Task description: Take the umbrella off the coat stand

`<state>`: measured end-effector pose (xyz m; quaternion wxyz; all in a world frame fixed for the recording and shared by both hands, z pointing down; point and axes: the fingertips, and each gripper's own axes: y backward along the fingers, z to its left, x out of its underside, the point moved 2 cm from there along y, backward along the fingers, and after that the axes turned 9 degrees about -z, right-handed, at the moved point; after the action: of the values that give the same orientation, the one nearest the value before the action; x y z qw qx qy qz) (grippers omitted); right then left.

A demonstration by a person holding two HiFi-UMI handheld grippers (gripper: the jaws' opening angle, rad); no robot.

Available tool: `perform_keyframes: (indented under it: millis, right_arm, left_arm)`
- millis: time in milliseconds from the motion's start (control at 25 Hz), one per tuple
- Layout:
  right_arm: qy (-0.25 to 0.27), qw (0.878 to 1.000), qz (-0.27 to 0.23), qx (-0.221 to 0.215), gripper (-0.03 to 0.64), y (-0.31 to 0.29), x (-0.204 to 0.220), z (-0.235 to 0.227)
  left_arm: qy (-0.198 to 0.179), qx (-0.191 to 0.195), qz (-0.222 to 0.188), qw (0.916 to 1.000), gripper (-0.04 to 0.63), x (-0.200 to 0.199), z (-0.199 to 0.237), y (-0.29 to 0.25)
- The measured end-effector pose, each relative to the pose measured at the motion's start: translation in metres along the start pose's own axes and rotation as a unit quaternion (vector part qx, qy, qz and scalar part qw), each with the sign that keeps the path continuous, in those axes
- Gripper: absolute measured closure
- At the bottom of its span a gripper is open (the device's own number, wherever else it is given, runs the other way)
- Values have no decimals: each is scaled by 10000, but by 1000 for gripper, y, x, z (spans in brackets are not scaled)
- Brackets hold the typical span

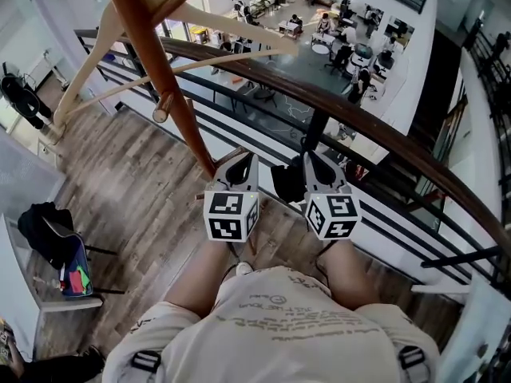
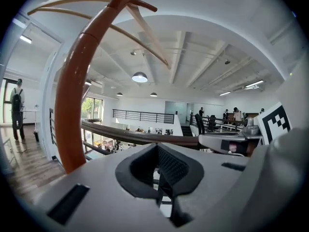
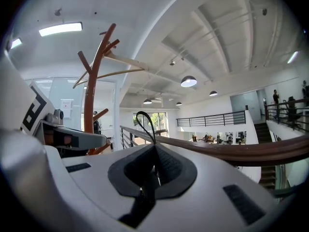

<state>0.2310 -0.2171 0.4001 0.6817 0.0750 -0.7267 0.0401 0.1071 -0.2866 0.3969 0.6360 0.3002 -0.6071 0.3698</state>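
Observation:
The coat stand (image 1: 160, 62) is a red-brown pole with pale wooden arms, up at the left. It also rises at the left in the left gripper view (image 2: 72, 105) and in the right gripper view (image 3: 91, 95). My right gripper (image 1: 321, 167) is shut on a thin black strap loop (image 3: 144, 123) that sticks out above its jaws (image 3: 154, 170). A black bundle, apparently the umbrella (image 1: 286, 180), hangs between the two grippers, away from the stand. My left gripper (image 1: 243, 166) is shut with nothing in it (image 2: 161, 175).
A dark brown handrail (image 1: 383, 126) on black railing bars runs across just beyond the grippers, with an open office floor far below. A chair holding a black bag (image 1: 56, 250) stands at the left on the wooden floor. A person (image 2: 17, 108) stands far off to the left.

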Motion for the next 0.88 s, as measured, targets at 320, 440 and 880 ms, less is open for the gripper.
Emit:
perform_keyframes:
  millis: [320,440,880]
  right_arm:
    - [-25,9993,10,364,612,21,3,-25]
    - [-44,9988,17,497,612,26,3,-35]
    - [-92,9982,-99,578,612,31,-4,-49]
  left_arm:
    - [14,348,62,9994,591,8,-23,-15]
    - [-3,434,104,9990,591,11,-31,-21]
    - [-51,465,178,9987,591,10,-42,-33]
